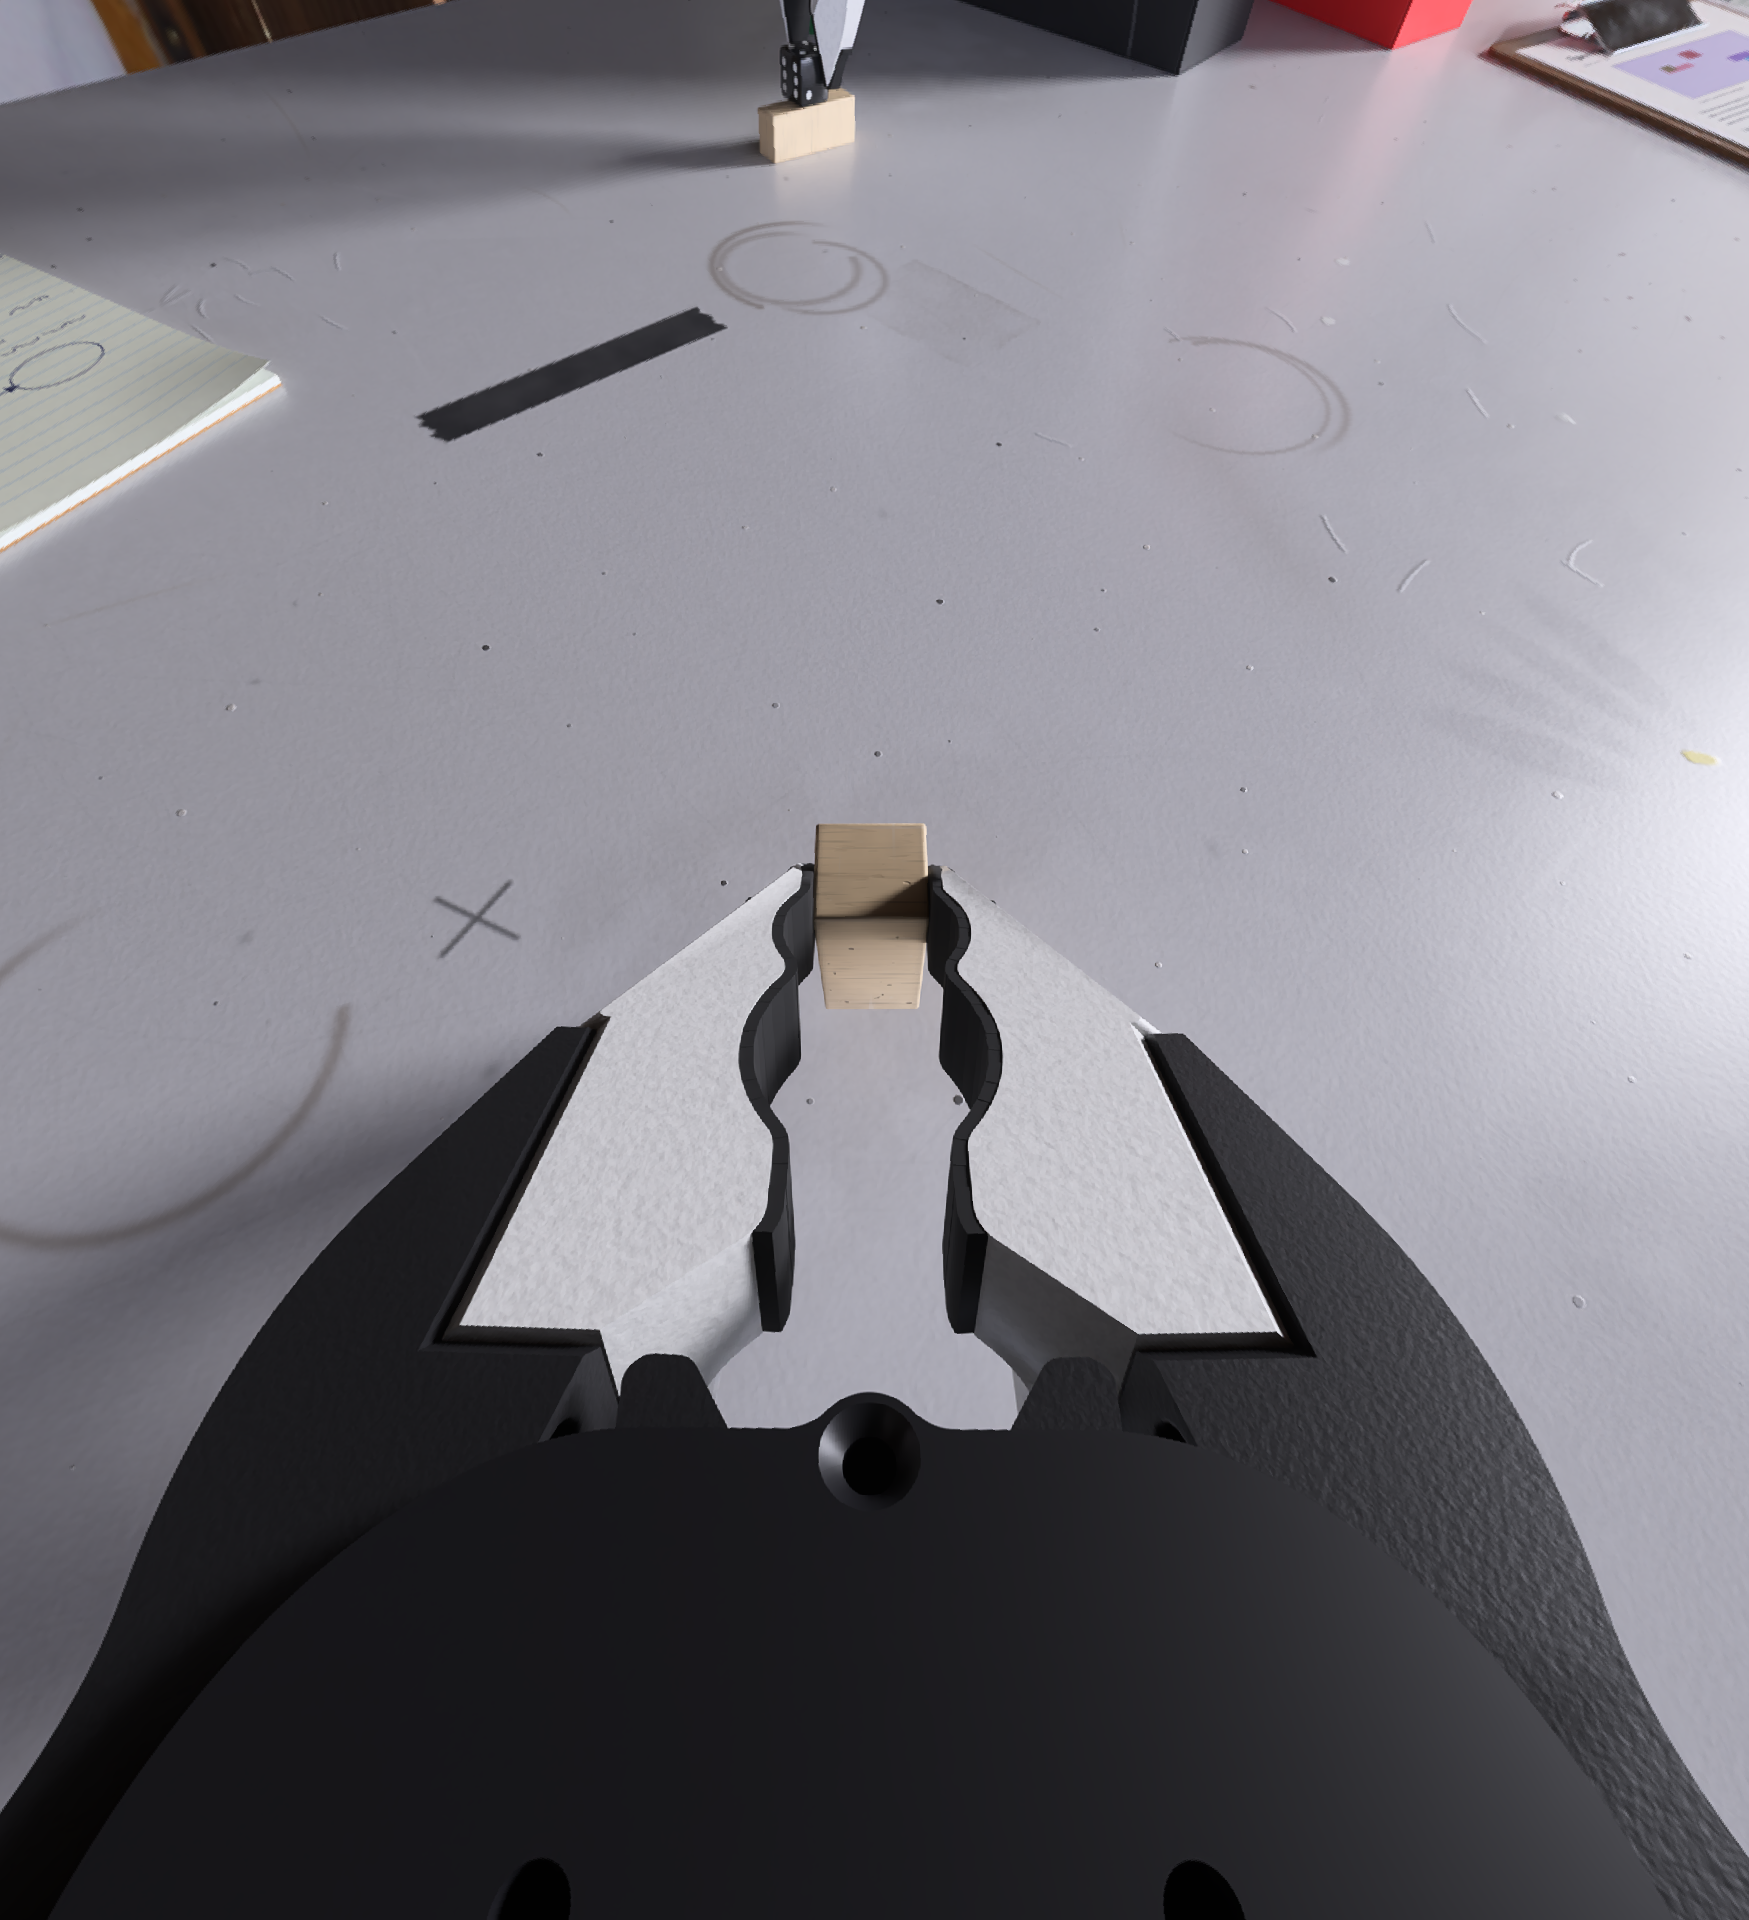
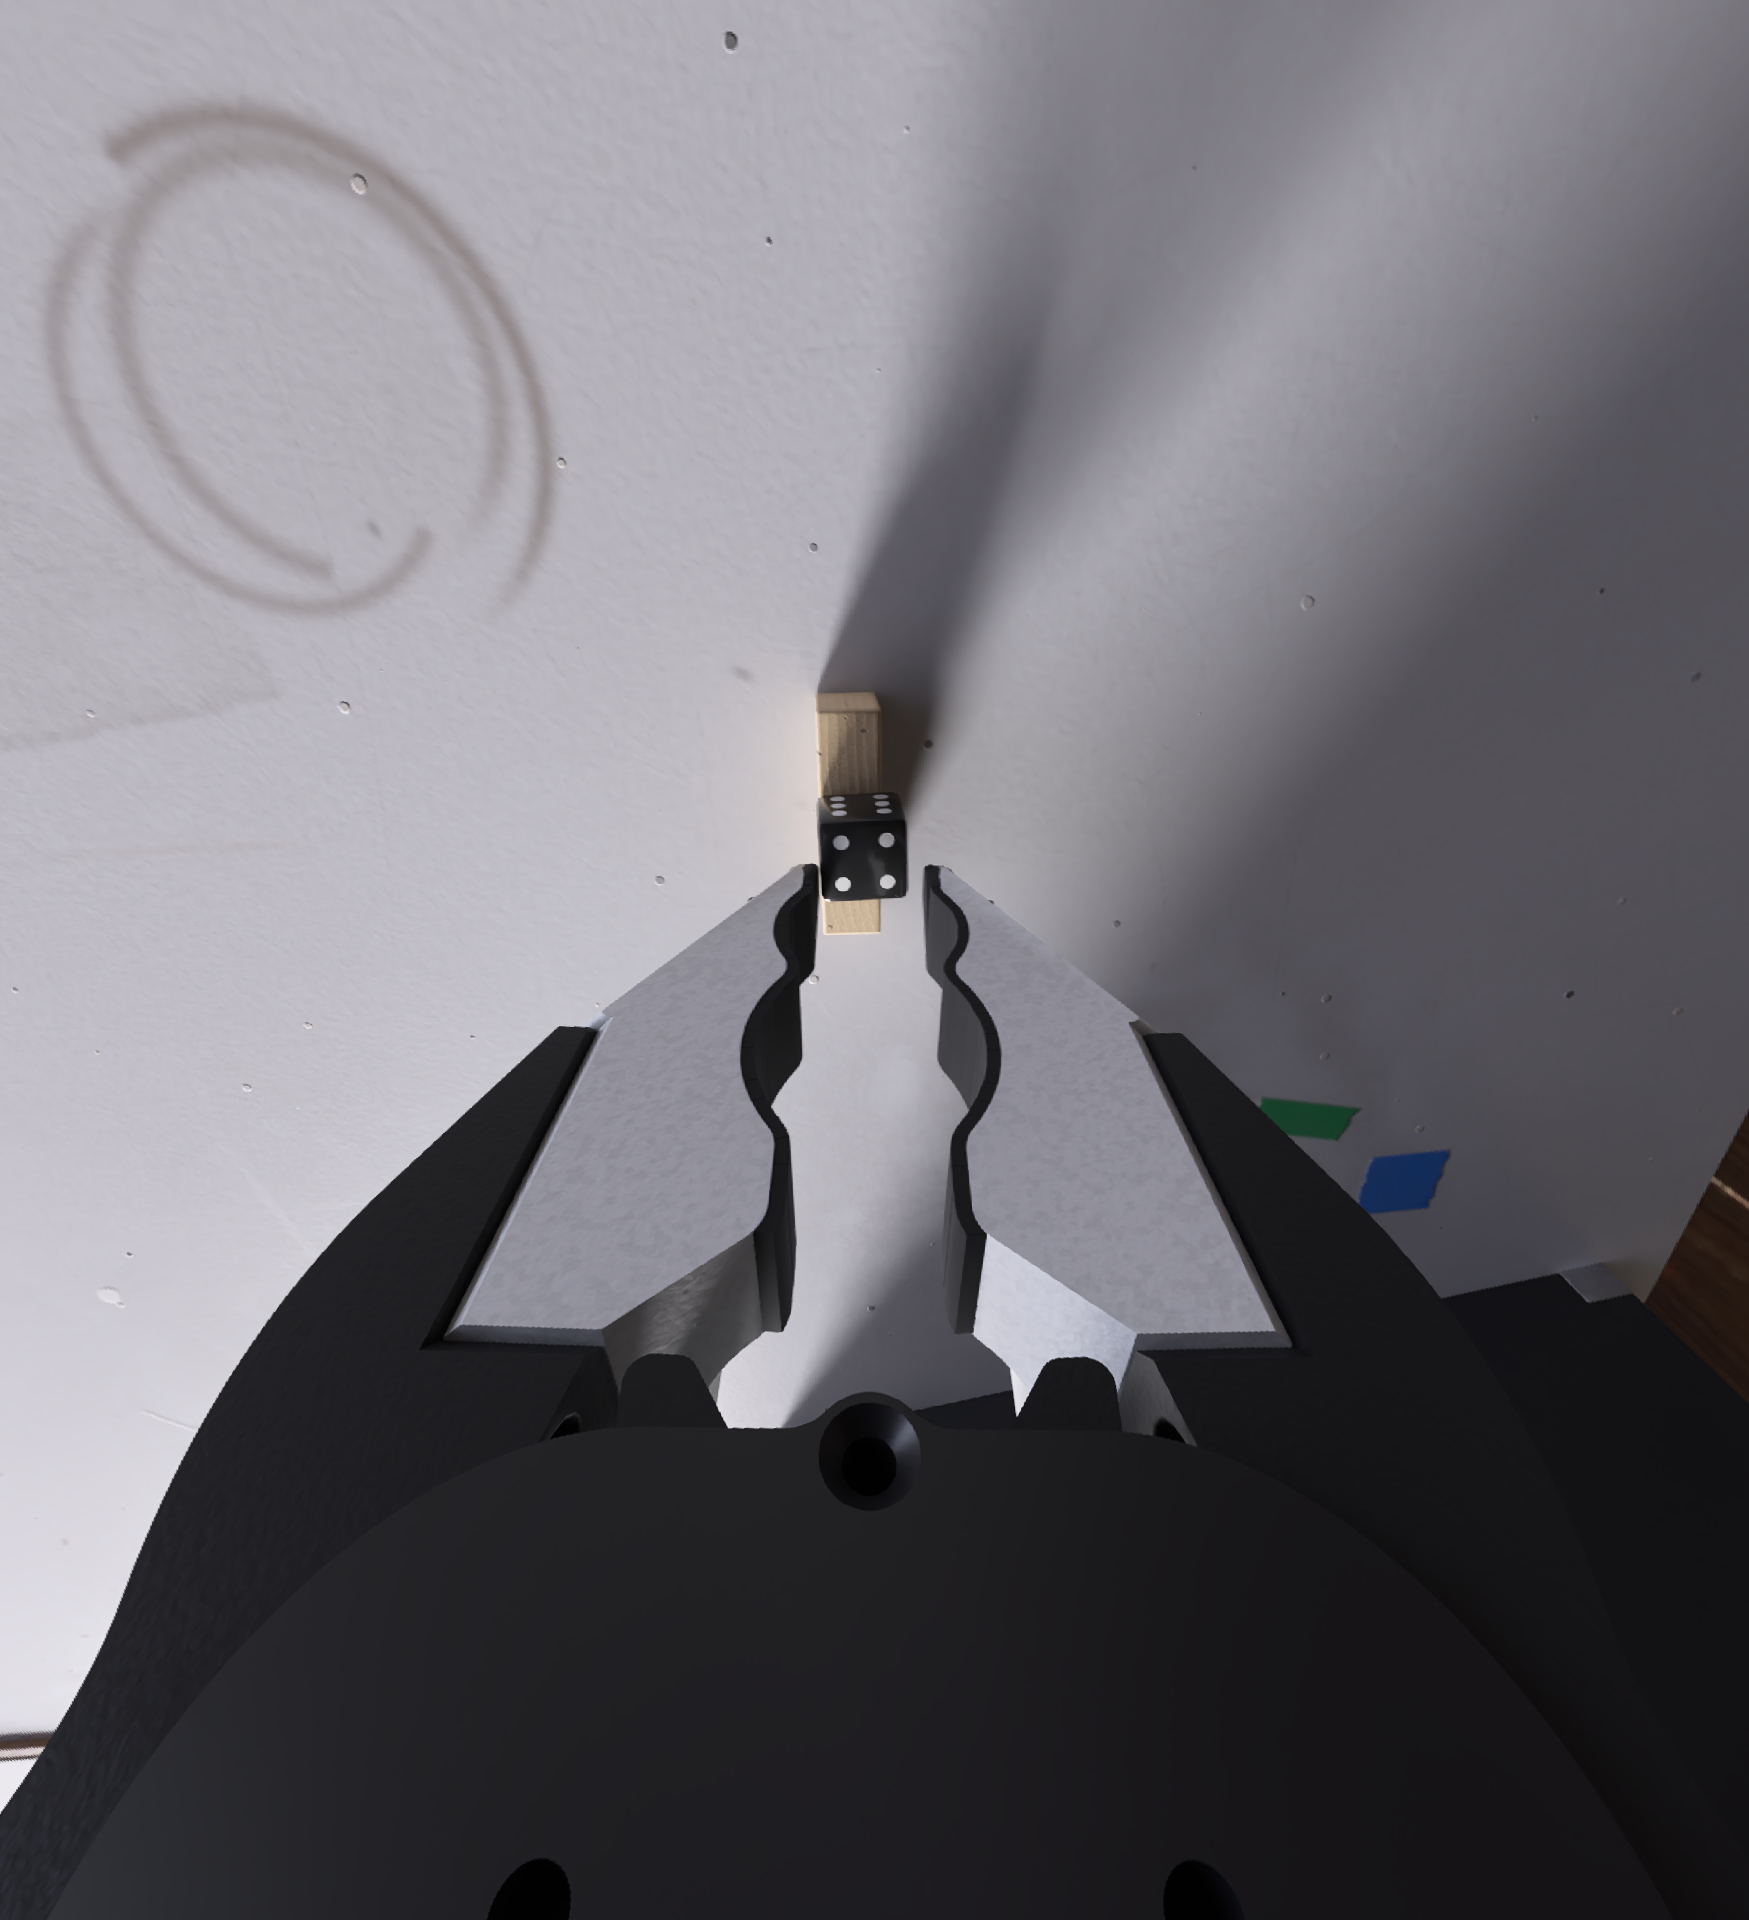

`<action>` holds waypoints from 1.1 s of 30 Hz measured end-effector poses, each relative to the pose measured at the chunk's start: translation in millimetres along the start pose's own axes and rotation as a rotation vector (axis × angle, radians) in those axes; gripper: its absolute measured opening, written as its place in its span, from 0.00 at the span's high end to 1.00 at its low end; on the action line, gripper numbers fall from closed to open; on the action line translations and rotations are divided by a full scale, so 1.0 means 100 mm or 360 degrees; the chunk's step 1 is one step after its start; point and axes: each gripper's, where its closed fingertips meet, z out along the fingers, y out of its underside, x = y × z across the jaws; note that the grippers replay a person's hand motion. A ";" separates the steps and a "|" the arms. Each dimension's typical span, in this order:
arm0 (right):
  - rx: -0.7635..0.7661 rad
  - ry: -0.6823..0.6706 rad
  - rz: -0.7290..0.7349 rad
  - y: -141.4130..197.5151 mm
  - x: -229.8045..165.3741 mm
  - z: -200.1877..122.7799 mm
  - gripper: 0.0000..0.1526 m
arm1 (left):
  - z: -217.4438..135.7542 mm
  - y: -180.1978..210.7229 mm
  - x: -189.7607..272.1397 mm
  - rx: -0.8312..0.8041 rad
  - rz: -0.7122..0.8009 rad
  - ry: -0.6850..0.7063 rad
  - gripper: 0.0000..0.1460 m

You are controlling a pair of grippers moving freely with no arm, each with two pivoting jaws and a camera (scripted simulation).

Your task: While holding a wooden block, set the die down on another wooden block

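- Wooden and pale, the held block (image 1: 870,914) sits pinched between the tips of the left gripper (image 1: 870,899) in the left wrist view, up off the grey table (image 1: 1265,727).
- Far across the table in the same view, the other block (image 1: 808,125) lies flat, with the black die (image 1: 798,73) on top of it and the right gripper (image 1: 816,52) pointing down at it.
- I think the left gripper's job is easy to say: keep squeezing and stay put, well away from the far block.
- A strip of black tape (image 1: 569,374), a yellow notepad (image 1: 39,395) and a clipboard (image 1: 1680,94) lie off to the sides, out of the way.
- Looking down the right wrist view, the die (image 2: 864,847) sits on the long block (image 2: 849,748), close to the near end.
- Here the right gripper (image 2: 868,883) has its tips spread a little wider than the die. One tip is right by the die's left side; I cannot tell if it touches. The other tip shows a gap.
- So the die looks set down and let go.
- To finish well, I would lift the right gripper straight up, slowly, so no tip knocks the die off its block.
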 end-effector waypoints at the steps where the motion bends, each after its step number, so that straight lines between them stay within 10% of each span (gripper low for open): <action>1: 0.0001 0.0002 0.0007 0.00 0.01 -0.01 0.85 | 0.00 0.00 0.00 0.0000 0.0001 0.0000 0.86; 33: 0.0029 -0.0086 0.0203 -0.11 0.01 -0.02 0.82 | 0.01 0.01 0.01 -0.0016 0.0018 -0.0001 0.86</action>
